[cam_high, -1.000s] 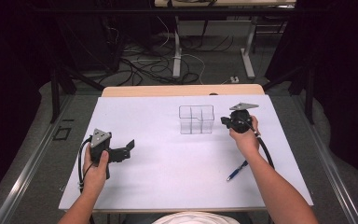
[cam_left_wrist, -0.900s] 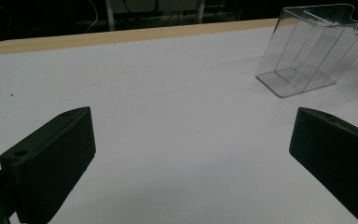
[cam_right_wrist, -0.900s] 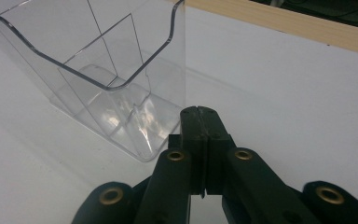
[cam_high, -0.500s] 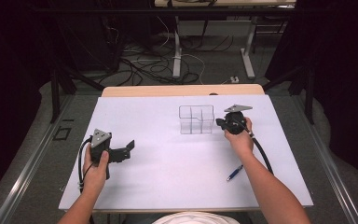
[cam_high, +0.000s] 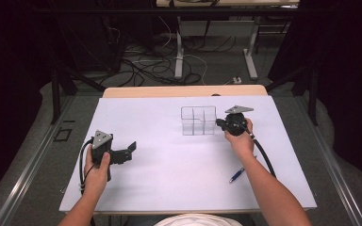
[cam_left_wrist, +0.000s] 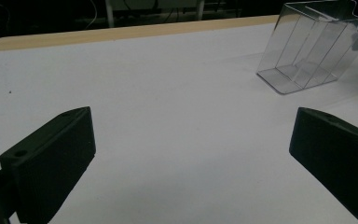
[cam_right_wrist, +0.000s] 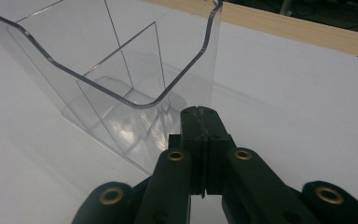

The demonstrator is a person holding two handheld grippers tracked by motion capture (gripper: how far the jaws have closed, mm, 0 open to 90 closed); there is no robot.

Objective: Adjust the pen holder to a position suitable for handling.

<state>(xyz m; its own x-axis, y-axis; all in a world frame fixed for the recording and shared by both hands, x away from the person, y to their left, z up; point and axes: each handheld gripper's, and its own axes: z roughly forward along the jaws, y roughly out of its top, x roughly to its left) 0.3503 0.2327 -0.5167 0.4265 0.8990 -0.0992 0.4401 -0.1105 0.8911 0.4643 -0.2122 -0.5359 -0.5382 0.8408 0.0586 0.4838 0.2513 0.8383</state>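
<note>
— How are the two claws?

— The right claw (cam_right_wrist: 200, 116) is clenched, jaws pressed together with nothing between, just beside the clear plastic organizer (cam_high: 198, 120) at the far middle of the white tabletop (cam_high: 169, 188). The left claw (cam_high: 131, 149) is released, jaws wide apart.

— Anything else?

— A blue pen (cam_high: 236, 174) lies near the right forearm.

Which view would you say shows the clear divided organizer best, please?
The right gripper view: the clear organizer looms close, dividers distinct. The left gripper view shows it whole but far off; the high view shows it small beside the right gripper.
</note>
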